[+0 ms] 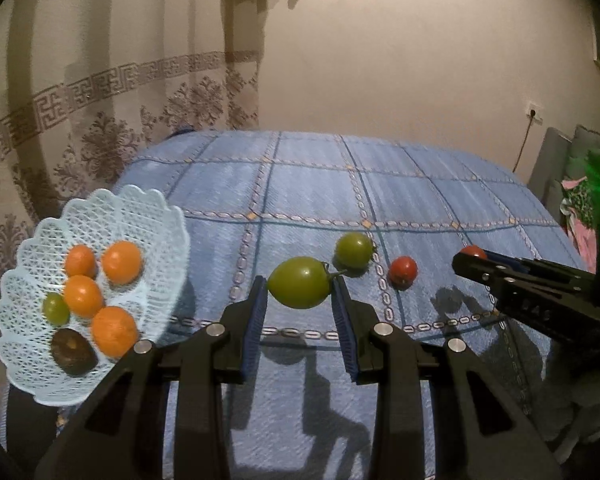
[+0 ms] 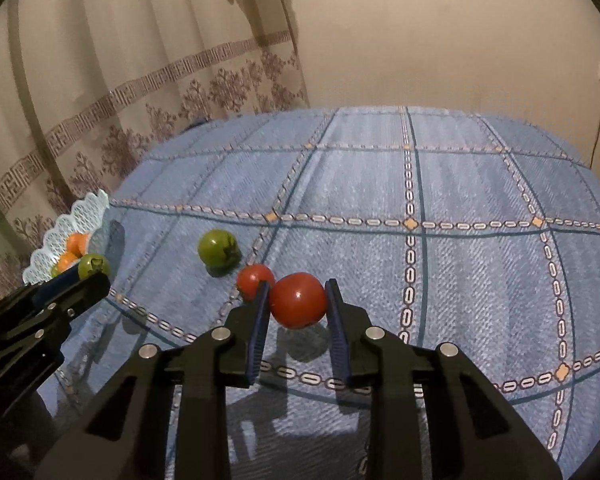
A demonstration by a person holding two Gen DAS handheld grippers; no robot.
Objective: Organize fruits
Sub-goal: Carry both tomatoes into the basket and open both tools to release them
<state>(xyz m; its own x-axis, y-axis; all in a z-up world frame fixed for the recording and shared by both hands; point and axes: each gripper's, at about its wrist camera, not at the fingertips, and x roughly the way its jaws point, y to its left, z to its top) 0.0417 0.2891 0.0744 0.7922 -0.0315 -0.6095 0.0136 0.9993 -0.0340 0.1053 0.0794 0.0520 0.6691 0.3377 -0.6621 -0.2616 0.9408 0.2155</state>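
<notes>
My left gripper [image 1: 299, 298] is clamped on the large green tomato [image 1: 299, 287], its long axis running crosswise from pad to pad, and it appears lifted clear of the blue cloth [image 1: 420, 200]. The basket [image 1: 100, 208] with 4 oranges lies directly to its left, near; that is the way the carry must go. My right gripper [image 2: 298, 300] is closed on the larger red tomato [image 2: 298, 300], well apart from the basket, so I judge the left goes 1st.
</notes>
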